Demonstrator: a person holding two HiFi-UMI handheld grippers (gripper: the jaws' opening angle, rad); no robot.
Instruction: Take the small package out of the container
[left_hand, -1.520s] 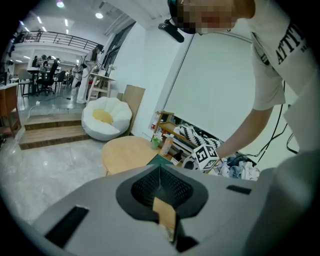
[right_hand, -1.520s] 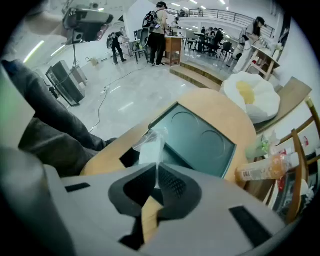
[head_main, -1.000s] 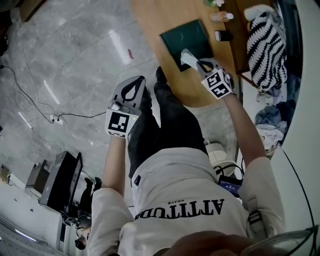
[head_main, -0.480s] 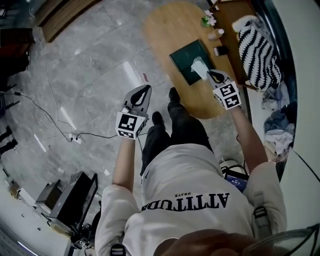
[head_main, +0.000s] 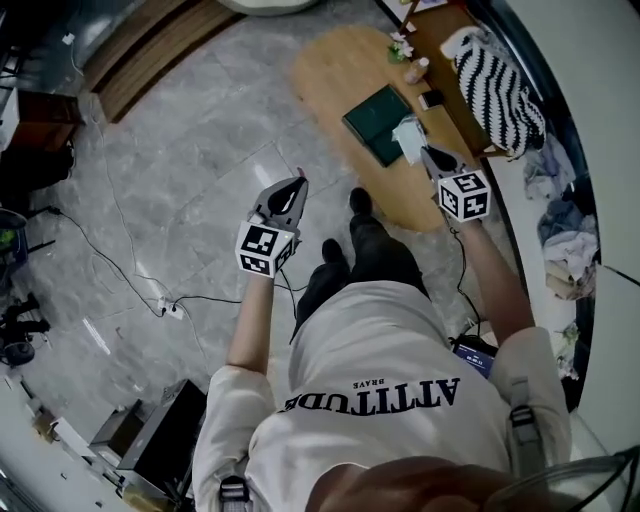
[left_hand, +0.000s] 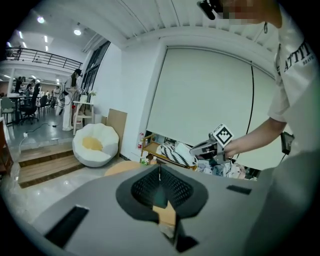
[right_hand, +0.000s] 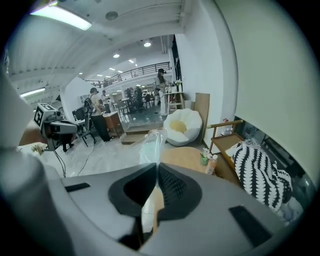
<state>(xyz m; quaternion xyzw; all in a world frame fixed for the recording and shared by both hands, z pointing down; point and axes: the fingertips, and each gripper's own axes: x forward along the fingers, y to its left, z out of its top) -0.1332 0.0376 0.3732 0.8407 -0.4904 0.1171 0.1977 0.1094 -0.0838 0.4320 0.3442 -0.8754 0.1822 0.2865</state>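
A dark green flat container lies on the oval wooden table. My right gripper is shut on the small package, a pale crinkly plastic packet held in the air by the container's right edge. In the right gripper view the clear packet sticks up from between the closed jaws of my right gripper. My left gripper hangs over the floor left of the table, shut with nothing in it; in its own view the left gripper shows its jaws meeting.
A black-and-white striped cushion sits on a wooden chair beyond the table. A small bottle, flowers and a dark phone stand on the table's far end. Cables run across the marble floor. A white beanbag lies further off.
The right gripper has lifted the packet up and away from the container's top. The head view has risen, so the table and both grippers look smaller and farther off.
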